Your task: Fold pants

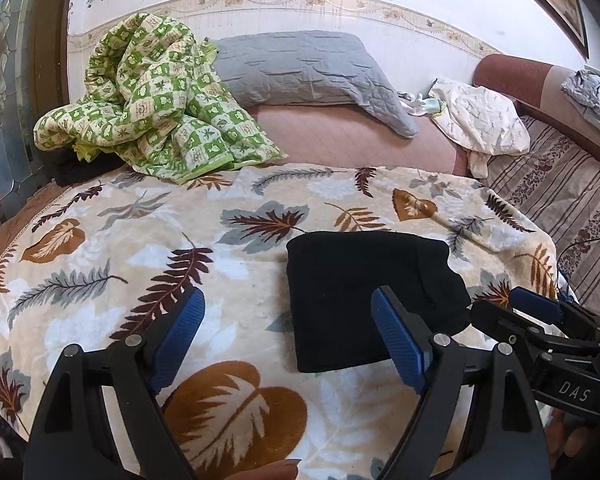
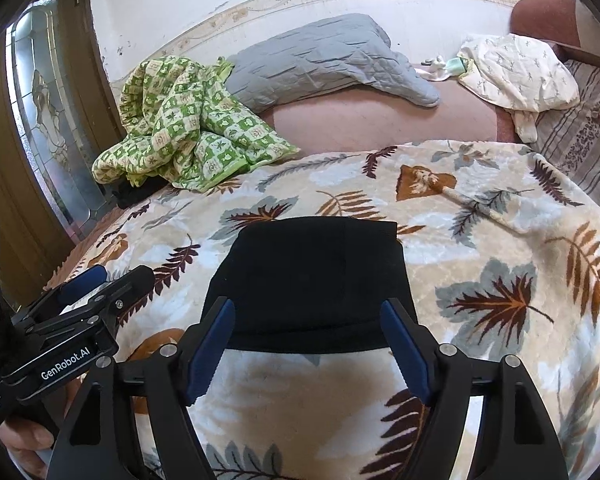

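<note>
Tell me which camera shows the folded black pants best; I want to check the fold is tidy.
The right wrist view: the black pants lie centred and whole ahead of the open right gripper. In the left wrist view the pants sit off to the right, with one finger of the open left gripper covering part of them.
</note>
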Motion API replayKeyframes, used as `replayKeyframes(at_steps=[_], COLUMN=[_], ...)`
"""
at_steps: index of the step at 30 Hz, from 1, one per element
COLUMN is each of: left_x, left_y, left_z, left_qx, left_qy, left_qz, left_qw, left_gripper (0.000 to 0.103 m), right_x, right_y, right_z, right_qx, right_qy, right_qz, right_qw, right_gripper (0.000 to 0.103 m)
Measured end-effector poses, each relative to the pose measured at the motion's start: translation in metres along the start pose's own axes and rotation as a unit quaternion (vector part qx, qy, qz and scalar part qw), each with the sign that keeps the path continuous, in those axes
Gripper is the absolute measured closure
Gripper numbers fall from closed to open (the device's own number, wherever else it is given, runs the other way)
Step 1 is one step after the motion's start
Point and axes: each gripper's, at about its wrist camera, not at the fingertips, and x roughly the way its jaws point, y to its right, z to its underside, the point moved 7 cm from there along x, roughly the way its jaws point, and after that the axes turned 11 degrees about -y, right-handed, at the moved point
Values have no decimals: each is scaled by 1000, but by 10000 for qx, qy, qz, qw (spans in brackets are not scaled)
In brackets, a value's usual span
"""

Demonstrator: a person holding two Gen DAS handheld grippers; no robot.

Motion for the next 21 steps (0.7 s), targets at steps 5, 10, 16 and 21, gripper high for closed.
replayKeyframes(at_steps=[5,10,16,21], left_x=[1,4,6,8], left_y=[0,-2,-2,-1], left_z=[0,1,1,2], left_qx=[-4,-43,-27,-20], left_qy=[-1,-58,-64,-86], left_qz=[-7,6,-4,13], left_qw=[10000,10000,10000,10000], left_gripper=[17,17,17,17], right_x=[5,7,7,10], right_y=[2,7,8,10], right_z=[2,3,3,4], right_qx=[14,76,93,93], right_qy=[-48,-60,-69,-123], right_qz=[20,26,12,-9], right_qw=[10000,9999,9999,9999], right_gripper=[25,25,25,25])
